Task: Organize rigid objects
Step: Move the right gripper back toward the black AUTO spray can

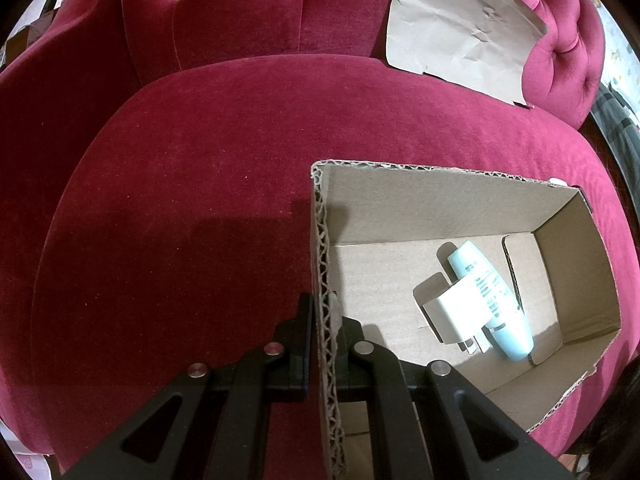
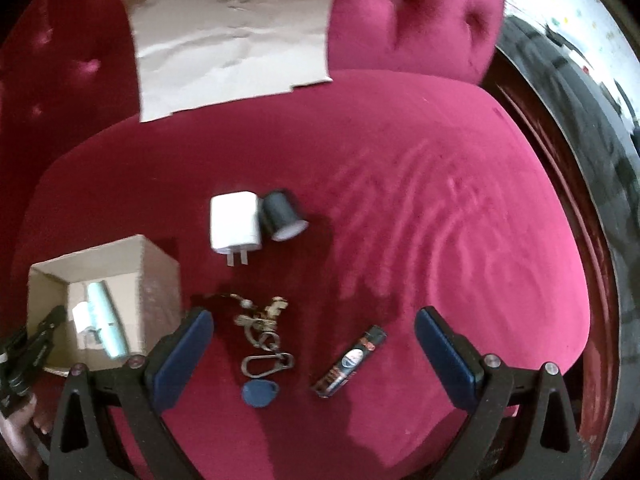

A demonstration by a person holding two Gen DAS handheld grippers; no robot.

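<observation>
A cardboard box [image 1: 440,200] sits on the red velvet seat. My left gripper [image 1: 322,320] is shut on the box's left wall, one finger outside and one inside. Inside the box lie a pale blue tube [image 1: 492,300] and a white plug adapter [image 1: 452,308]. In the right wrist view the box [image 2: 156,276] is at the left. My right gripper [image 2: 314,324] hangs open above the seat. Between its fingers lie a key bunch with a carabiner and a blue fob [image 2: 264,344] and a dark battery [image 2: 350,362]. Farther off lie a white charger [image 2: 234,224] and a dark grey cap [image 2: 282,216].
A creased sheet of brown paper [image 2: 232,40] leans against the tufted backrest [image 1: 240,20]. The seat's right edge drops to a dark floor [image 2: 580,128]. A hand [image 2: 20,428] holds the left gripper at the lower left of the right wrist view.
</observation>
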